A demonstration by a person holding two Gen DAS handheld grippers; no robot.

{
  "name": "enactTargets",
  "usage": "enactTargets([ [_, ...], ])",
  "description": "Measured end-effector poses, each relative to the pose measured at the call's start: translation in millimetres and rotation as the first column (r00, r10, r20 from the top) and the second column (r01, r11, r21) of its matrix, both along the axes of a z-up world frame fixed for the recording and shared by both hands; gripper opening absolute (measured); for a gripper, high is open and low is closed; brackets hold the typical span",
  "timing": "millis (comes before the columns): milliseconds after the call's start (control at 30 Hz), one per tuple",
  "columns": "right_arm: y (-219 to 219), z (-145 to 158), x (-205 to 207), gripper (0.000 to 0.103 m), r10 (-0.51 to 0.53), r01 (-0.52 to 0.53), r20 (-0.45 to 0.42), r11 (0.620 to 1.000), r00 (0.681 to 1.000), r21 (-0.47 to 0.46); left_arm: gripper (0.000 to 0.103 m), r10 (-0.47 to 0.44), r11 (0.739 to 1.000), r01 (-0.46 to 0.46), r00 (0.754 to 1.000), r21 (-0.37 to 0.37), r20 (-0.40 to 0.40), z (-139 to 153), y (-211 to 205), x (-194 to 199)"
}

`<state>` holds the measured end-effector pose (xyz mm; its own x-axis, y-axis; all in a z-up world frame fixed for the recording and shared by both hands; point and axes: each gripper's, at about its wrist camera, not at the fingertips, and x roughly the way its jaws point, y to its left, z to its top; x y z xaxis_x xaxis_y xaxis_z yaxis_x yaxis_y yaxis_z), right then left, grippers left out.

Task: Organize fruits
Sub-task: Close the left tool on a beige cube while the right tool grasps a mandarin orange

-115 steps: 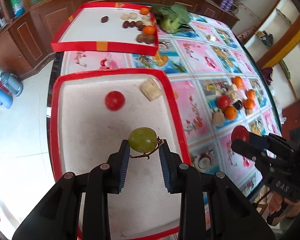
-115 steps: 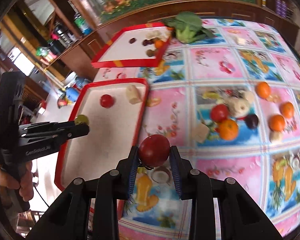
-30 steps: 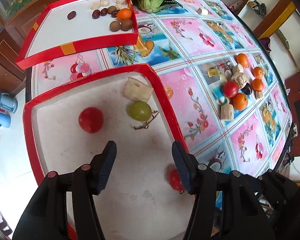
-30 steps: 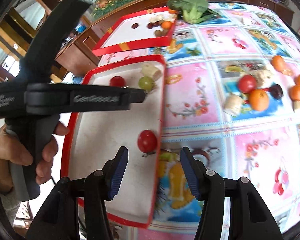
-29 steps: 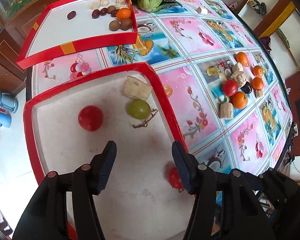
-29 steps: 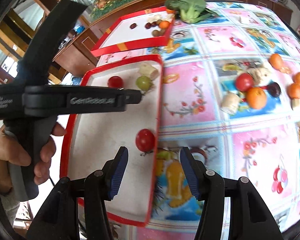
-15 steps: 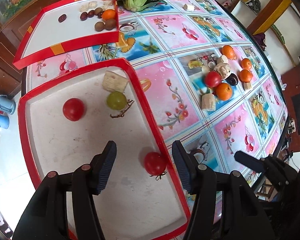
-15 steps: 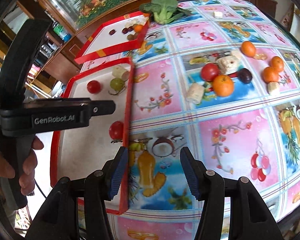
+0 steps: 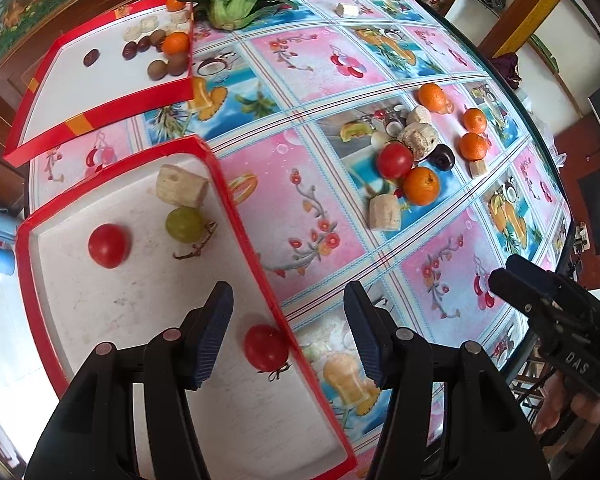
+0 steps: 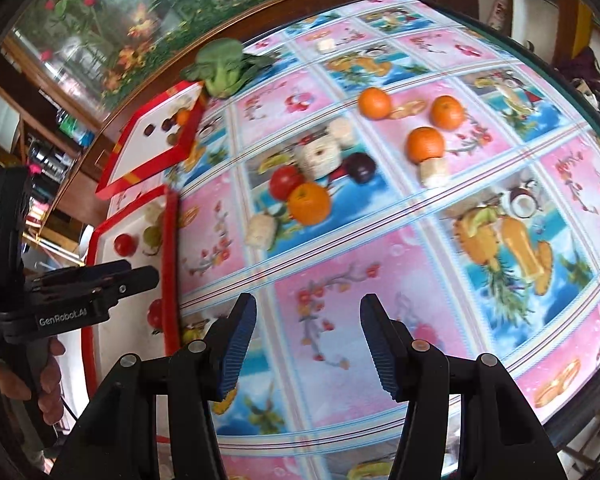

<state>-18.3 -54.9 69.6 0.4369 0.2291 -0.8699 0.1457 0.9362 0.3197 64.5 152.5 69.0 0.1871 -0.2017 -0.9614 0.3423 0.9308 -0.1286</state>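
Tomato (image 9: pixel 266 347) touches the tray's red rim (image 9: pixel 260 272); both tools wide, empty.

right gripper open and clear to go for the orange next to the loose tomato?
Probably yes. The right gripper is open and empty, with bare tablecloth up to the orange. The tomato crowds one side.

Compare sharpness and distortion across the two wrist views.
Left wrist: sharp; the grape and tomatoes in the near tray read crisply, shadows soft, no hard glare. Right wrist: motion blur smears the tablecloth print and the fruit pile, while the right gripper itself stays sharp. Both: strong fisheye bowing and dark corners.
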Motion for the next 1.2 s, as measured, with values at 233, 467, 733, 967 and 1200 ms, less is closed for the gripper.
enactTargets([
  [233, -34, -6, 5, 0.056, -0.048, 0.048, -0.008, 0.999, 0.999, -0.015, 0.056, -0.039, 0.999, 0.039, 0.999, 0.002, -0.008, -9, -28, 5],
  [467, -55, -13, 19, 0.056, -0.052, 0.052, -0.011, 0.998, 0.999, -0.030, 0.056, -0.086, 0.996, 0.086, 0.996, 0.006, -0.014, -22, -63, 12],
  [733, -94, -17, 51, 0.056, -0.091, 0.090, -0.013, 0.995, 0.996, -0.043, 0.056, -0.104, 0.995, 0.105, 0.994, 0.004, -0.024, -37, -92, 21],
  [967, -89, -21, 92, 0.055, -0.010, 0.009, -0.019, 0.996, 1.000, -0.084, 0.047, -0.080, 0.997, 0.080, 0.997, 0.013, -0.019, -49, -96, 27],
  [1200, -81, -42, 125, 0.044, 0.040, -0.050, -0.079, 0.989, 0.996, -0.138, 0.022, -0.066, 0.997, 0.065, 0.998, 0.035, 0.015, -47, -95, 30],
])
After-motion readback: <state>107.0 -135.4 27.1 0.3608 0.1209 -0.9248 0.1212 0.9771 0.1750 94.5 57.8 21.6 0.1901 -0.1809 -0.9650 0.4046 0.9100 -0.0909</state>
